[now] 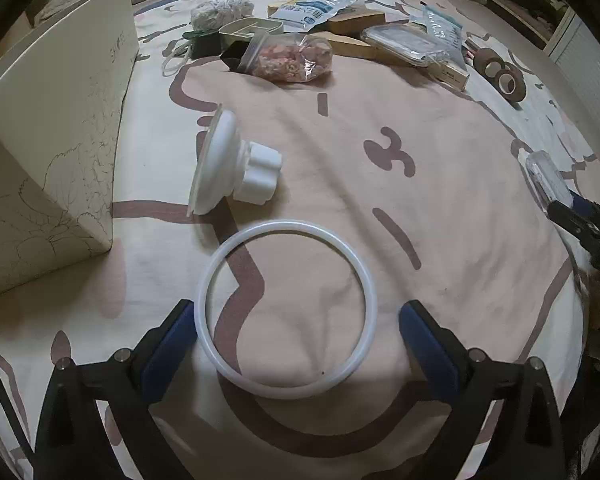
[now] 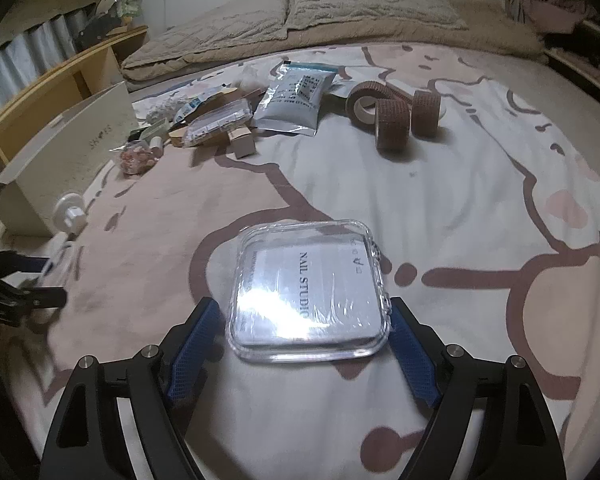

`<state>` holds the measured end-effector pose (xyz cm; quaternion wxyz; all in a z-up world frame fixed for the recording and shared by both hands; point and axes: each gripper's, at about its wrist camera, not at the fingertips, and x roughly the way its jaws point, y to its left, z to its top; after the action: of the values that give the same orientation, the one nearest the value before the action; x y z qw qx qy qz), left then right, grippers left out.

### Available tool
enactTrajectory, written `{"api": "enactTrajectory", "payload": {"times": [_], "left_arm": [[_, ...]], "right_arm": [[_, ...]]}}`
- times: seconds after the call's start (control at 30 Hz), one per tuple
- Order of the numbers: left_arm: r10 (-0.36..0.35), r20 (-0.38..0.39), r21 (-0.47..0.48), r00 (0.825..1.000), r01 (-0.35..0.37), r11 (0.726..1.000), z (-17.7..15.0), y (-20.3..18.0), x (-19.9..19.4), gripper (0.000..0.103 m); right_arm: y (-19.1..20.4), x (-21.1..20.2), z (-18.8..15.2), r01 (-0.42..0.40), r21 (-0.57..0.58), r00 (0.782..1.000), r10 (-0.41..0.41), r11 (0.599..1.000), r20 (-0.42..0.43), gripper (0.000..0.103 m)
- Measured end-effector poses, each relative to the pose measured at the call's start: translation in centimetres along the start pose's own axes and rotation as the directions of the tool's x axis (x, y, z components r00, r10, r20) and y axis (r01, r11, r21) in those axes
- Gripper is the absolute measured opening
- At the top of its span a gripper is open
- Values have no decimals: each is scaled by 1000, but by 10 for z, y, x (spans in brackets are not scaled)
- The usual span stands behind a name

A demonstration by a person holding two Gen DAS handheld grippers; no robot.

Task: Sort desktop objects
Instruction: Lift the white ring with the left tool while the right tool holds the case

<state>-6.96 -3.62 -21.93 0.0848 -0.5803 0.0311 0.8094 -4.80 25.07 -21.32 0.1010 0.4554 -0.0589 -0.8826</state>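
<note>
White ring (image 1: 286, 308) — pink-patterned bedsheet (image 1: 440, 200)

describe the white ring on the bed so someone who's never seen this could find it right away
On the pink and cream cartoon bedspread, look near the tall cream box with line drawings. Just in front of a white plastic suction-cup knob lies the white ring, flat between the open left claw. It alone is a thin, hollow circle with the bedspread showing through.
</note>
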Motion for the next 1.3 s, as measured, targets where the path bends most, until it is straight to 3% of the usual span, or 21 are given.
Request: {"api": "enactTrajectory", "payload": {"times": [0.33,0.47,0.57,0.67,0.9,1.1,1.3], "left_arm": [[-3,-2,0,1000,3,1000,-2,-1,0,102],[-2,-2,1,1000,2,1000,-1,0,0,102],[-3,-3,0,1000,3,1000,-2,0,0,102],[-4,-2,0,1000,4,1000,-3,-1,-1,102],[-5,-2,-1,1000,5,1000,-5,-1,-1,102],[-35,-5,-25,999,34,999,-8,2,-2,102],[-52,-12,-26,999,52,998,-8,4,-3,103]], "right_arm": [[9,-13,-2,-194,38,980,196,980,-38,84],[31,-13,-6,-306,-6,949,305,952,-85,84],[50,-15,-7,-353,-74,932,343,933,-118,84],[56,-26,-3,-290,-139,957,283,947,-69,84],[31,-18,18,-195,-98,981,193,976,-31,84],[26,5,27,-154,-83,988,151,985,-39,84],[34,13,22,-201,-70,977,195,977,-87,84]]}}
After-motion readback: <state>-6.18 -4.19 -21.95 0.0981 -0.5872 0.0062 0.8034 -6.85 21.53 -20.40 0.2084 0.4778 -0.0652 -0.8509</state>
